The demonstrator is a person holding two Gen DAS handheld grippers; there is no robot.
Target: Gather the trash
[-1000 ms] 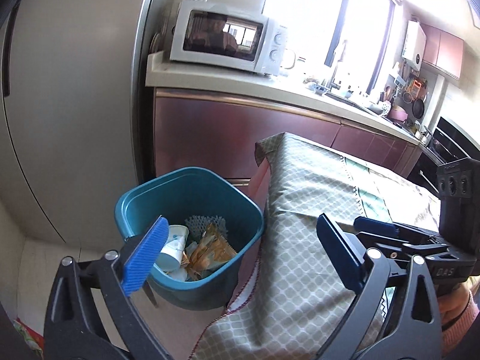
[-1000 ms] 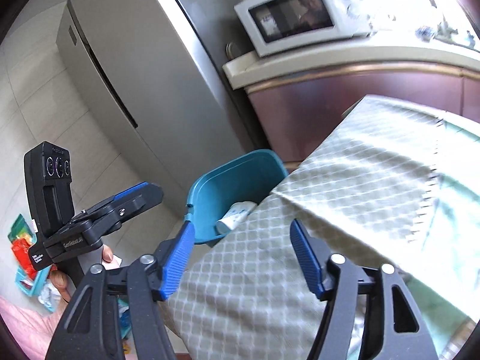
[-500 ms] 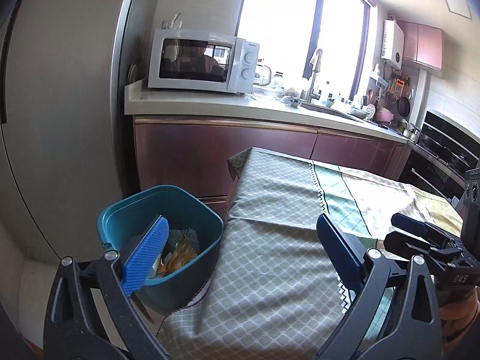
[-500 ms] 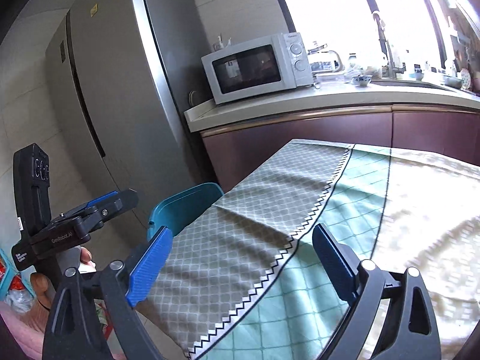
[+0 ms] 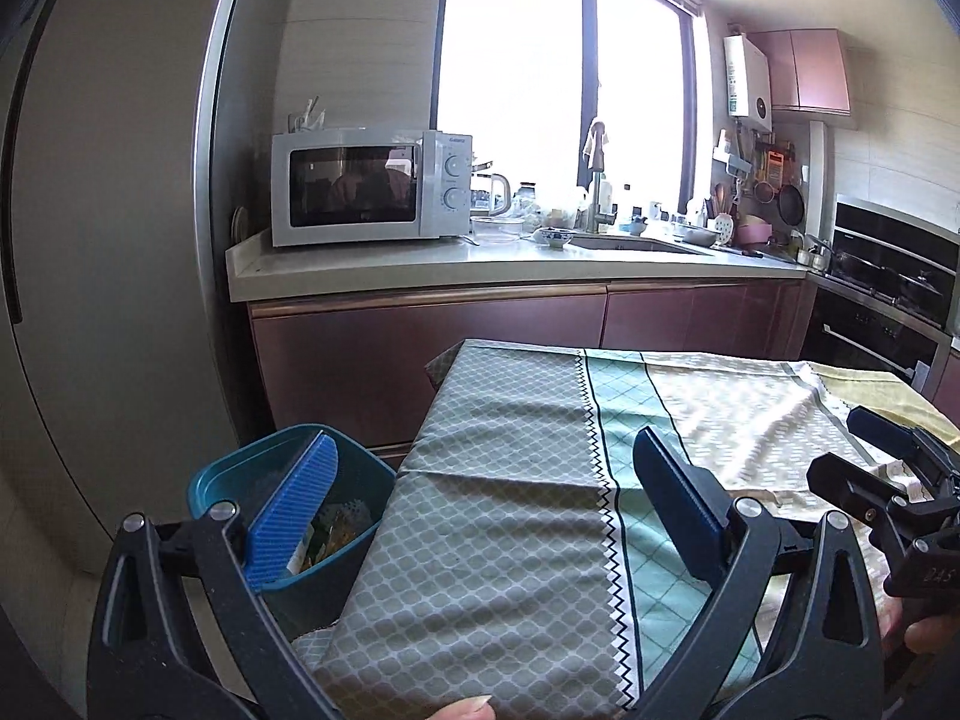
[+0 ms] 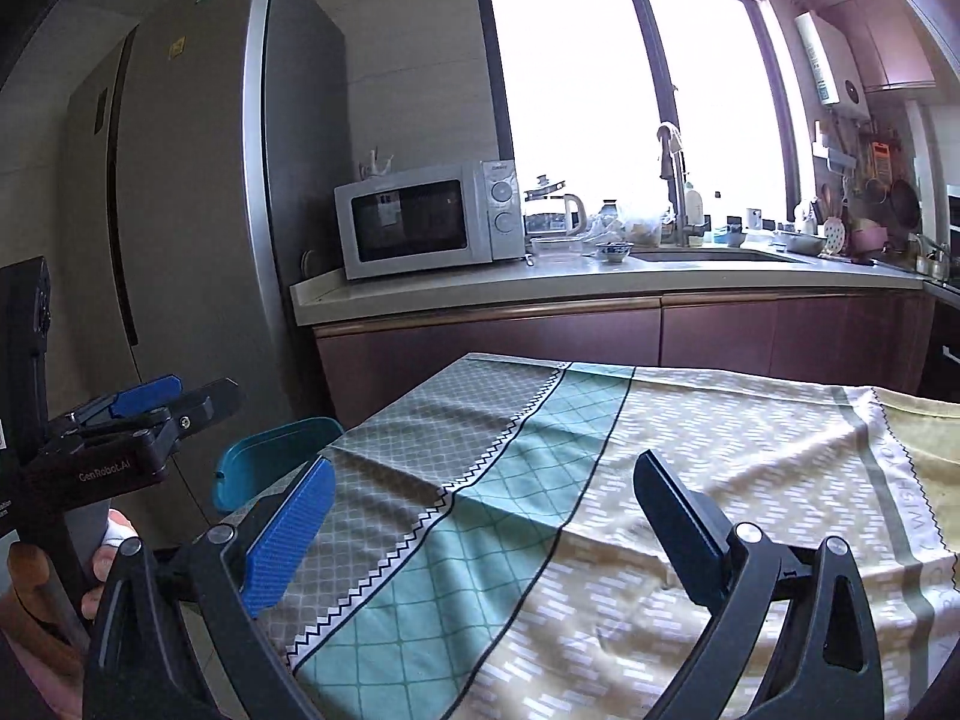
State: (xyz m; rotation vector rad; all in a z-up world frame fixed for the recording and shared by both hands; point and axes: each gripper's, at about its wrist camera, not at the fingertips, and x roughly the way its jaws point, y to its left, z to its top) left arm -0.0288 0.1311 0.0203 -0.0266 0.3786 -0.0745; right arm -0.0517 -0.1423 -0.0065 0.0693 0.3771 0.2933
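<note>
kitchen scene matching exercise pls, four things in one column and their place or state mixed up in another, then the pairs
Things:
1. teal bin
2. microwave
3. patterned tablecloth
4. left hand-held gripper

Places or states:
A. on the counter beside the fridge
B. open, nothing between its fingers
C. on the floor at the table's corner, wrappers inside
D. spread over the table top

Pairs: 1-C, 2-A, 3-D, 4-B
</note>
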